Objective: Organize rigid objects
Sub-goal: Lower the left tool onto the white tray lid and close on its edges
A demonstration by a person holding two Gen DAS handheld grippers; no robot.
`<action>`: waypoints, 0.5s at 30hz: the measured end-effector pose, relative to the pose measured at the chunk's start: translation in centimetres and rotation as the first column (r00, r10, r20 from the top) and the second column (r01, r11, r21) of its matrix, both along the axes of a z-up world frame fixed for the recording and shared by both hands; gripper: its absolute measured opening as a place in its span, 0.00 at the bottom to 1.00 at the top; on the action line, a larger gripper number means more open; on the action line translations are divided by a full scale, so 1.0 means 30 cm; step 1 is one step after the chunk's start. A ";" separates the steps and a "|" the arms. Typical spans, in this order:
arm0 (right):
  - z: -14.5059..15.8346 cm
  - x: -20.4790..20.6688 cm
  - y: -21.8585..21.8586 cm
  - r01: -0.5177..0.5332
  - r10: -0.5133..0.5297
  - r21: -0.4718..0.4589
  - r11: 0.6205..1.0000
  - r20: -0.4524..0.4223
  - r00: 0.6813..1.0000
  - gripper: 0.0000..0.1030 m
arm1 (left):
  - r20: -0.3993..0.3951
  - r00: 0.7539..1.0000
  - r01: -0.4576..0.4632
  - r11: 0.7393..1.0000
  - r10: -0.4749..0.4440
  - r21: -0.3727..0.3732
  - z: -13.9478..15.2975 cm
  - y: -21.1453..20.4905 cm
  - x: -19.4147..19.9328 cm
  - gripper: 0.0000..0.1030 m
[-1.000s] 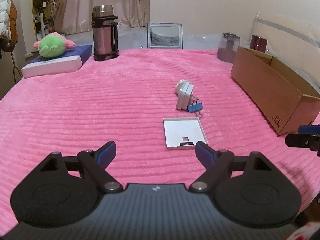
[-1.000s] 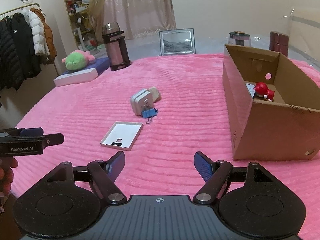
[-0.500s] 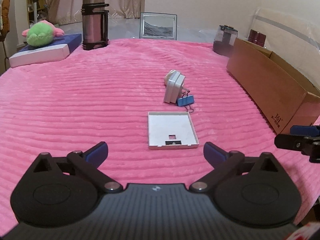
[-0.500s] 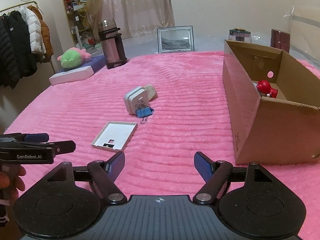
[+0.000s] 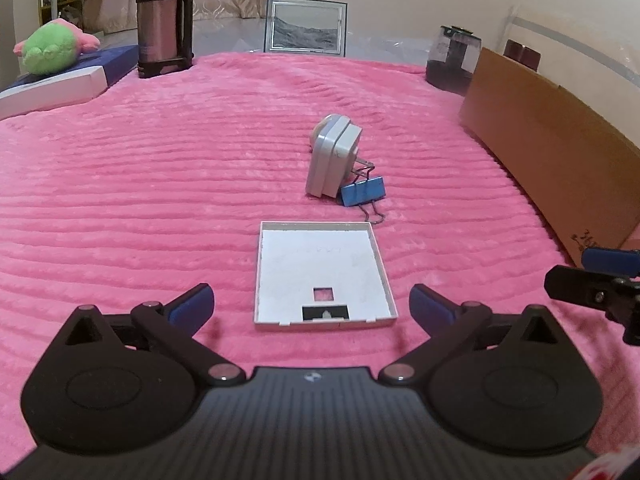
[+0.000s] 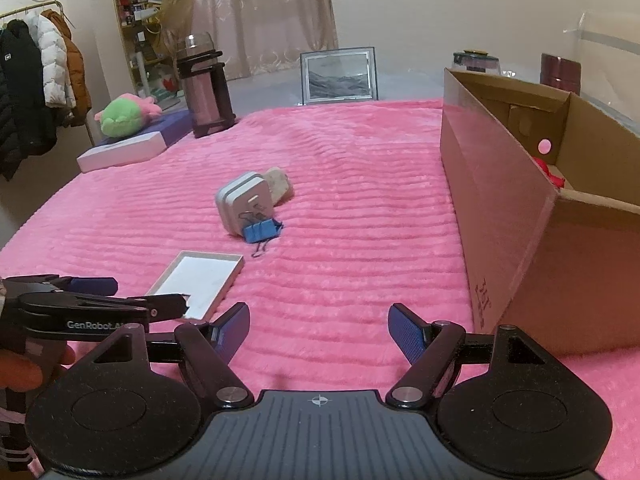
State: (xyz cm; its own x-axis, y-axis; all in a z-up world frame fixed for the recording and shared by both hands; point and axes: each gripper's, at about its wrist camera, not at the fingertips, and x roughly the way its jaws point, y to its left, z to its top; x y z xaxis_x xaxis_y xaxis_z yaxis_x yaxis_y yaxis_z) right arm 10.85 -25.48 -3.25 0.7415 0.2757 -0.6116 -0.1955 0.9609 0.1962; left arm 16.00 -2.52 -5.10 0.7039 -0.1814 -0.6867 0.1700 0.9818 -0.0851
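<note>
A flat white square lid lies on the pink blanket, right in front of my open, empty left gripper; its near edge sits between the fingertips. It also shows in the right wrist view. Behind it stand a white charger block and a blue binder clip, touching, with a beige piece behind them. My right gripper is open and empty over bare blanket. The open cardboard box stands to the right with a red toy inside.
At the far edge stand a steel thermos, a framed picture, a dark jar and a green plush on a white and blue box. Coats hang at the left.
My left gripper has moved forward and lower toward the white lid, opening wider. My right gripper has moved forward a little and stays open.
</note>
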 end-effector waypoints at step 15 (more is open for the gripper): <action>-0.092 0.075 0.022 -0.015 0.015 -0.029 0.999 0.017 1.000 0.71 | -0.008 1.000 0.028 0.998 -0.027 0.058 -0.080 -0.048 0.114 0.98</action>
State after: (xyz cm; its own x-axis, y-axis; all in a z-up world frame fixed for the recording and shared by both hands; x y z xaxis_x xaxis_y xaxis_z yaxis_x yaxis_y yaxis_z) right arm 13.10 -24.82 -6.01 0.7482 0.2691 -0.6065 -0.2129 0.9631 0.1647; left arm 19.41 -3.95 -7.48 0.6941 -0.1601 -0.7019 0.1968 0.9800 -0.0289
